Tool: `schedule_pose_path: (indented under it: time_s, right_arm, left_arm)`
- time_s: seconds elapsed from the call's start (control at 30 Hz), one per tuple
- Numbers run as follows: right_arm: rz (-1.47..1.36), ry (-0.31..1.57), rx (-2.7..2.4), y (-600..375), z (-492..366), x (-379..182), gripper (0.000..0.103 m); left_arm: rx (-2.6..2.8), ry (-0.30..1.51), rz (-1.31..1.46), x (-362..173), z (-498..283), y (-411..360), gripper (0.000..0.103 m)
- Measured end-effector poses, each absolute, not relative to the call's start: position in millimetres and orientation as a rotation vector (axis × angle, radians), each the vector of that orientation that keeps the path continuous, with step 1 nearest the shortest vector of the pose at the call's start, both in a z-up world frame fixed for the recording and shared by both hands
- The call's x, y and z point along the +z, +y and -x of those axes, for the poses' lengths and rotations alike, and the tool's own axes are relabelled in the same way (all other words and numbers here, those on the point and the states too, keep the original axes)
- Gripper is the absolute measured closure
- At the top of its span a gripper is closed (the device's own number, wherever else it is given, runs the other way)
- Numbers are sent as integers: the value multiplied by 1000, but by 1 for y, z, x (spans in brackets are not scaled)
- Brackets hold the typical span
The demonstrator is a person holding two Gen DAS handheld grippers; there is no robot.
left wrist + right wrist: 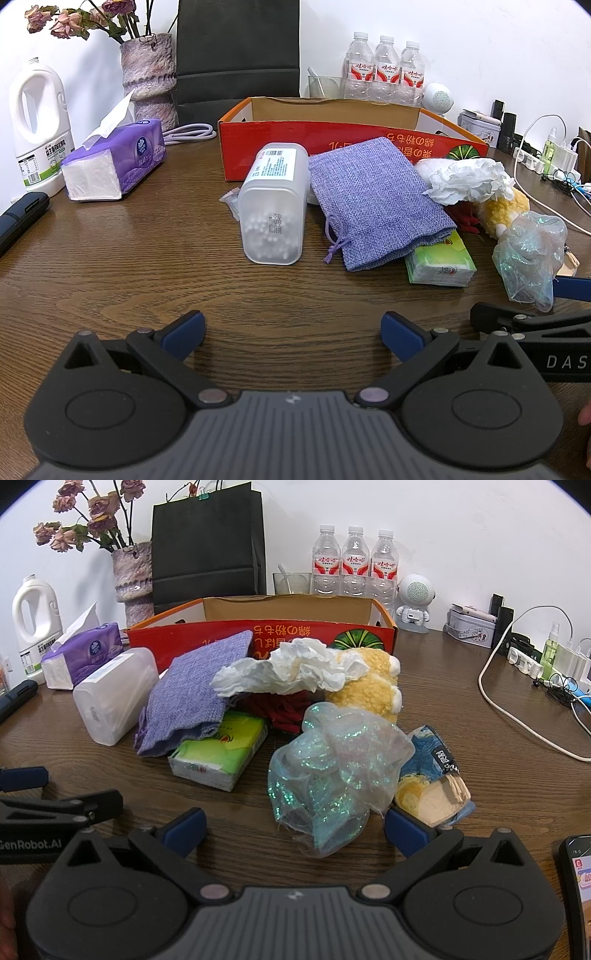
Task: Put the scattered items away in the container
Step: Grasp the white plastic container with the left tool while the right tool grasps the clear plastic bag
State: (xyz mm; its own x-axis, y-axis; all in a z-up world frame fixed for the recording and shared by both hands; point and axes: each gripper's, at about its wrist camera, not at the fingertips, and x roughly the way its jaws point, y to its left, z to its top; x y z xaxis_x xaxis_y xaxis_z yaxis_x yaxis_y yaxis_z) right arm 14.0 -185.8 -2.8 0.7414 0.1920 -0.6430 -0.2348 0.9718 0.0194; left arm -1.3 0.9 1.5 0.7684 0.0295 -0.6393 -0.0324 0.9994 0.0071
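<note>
- Container: red cardboard box [351, 136], open top, brown inside, sits at the back of the wood table [147, 258]. Nothing visible inside from these angles.
- Scattered items all lie on the table just in front of the box, bunched in one pile.
- Translucent cotton swab box [273, 203] lies on its side at the pile's left end, beside the purple burlap pouch [373, 199].
- Pouch's lower corner overlaps the green tissue pack [439, 264].
- Crumpled white tissue [291, 670] lies on top of the yellow plush toy [373, 690] and a red item [284, 710]; can't tell what the red item is.
- Iridescent organza bag [332, 771] is the closest item to the right gripper, in front of the plush.
- Blue printed packet [432, 775] is just right of the organza bag, touching it.
- Left gripper [293, 332]: jaws wide apart, holding nothing, low over bare table, short of the swab box.
- Right gripper [293, 829]: jaws wide apart, nothing clamped. Bottom edge of the organza bag sits between the fingertips; contact can't be confirmed.
- Each gripper shows at the edge of the other's view, so they're side by side.
- Surroundings: purple tissue box [114, 158] and white jug [37, 122] far left, vase of dried flowers [149, 74] and black paper bag [238, 51] behind, three water bottles [386, 68] behind the box, cables [517, 701] at right, phone [578, 890] at the near right edge.
</note>
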Motion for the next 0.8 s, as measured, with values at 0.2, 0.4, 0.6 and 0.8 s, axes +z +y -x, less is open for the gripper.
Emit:
schedule_pose_path:
  time_s: [0.2, 0.4, 0.6, 0.8]
  right_arm:
    - [65, 698, 234, -185, -14, -3, 0]
    - [67, 698, 232, -185, -14, -3, 0]
    - [68, 698, 232, -184, -14, -3, 0]
    - [68, 698, 231, -184, -13, -3, 0]
  left_arm:
    - [37, 694, 5, 2, 1, 1, 0]
    - [41, 694, 6, 1, 1, 1, 0]
    - [42, 694, 6, 1, 1, 1, 0]
    - [51, 694, 10, 1, 1, 2, 0]
